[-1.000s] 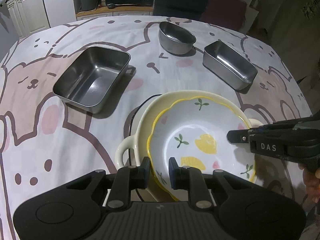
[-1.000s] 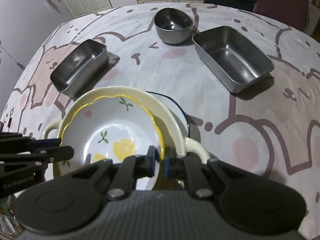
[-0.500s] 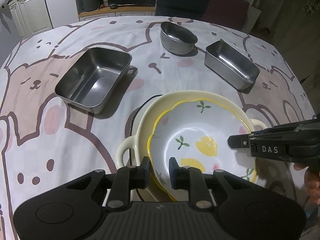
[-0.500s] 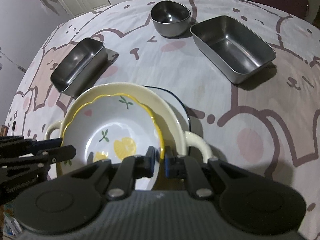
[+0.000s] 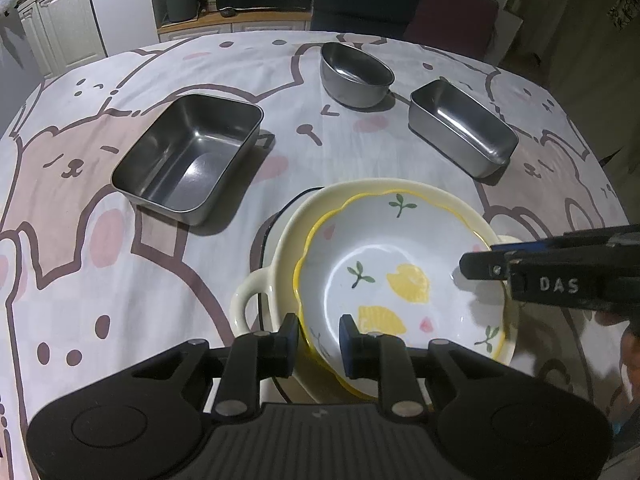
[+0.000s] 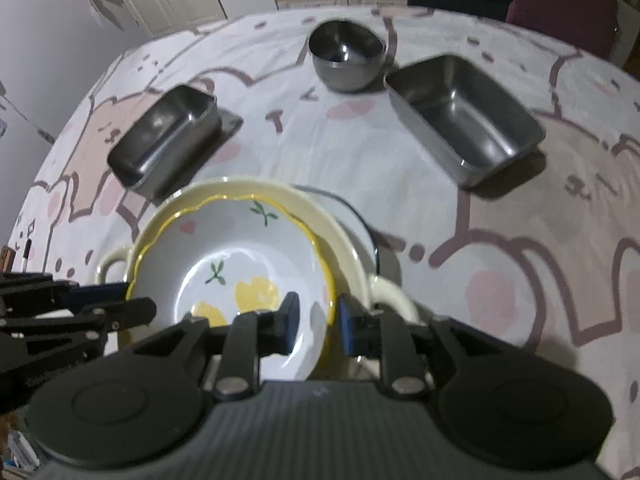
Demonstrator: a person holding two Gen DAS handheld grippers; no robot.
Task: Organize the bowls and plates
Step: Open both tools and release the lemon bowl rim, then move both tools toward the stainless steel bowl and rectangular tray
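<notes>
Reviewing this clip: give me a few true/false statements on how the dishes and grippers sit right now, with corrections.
1. The white lemon-patterned bowl with a yellow scalloped rim sits inside the cream two-handled dish. True.
2. The round steel bowl is stacked in the large rectangular steel tray. False: it stands alone on the bear-print tablecloth.
3. The right gripper straddles the lemon bowl's rim, jaws opening. True.
4. The left gripper holds the narrow rectangular steel tray. False: its fingers flank the lemon bowl's rim, with gaps showing.
</notes>
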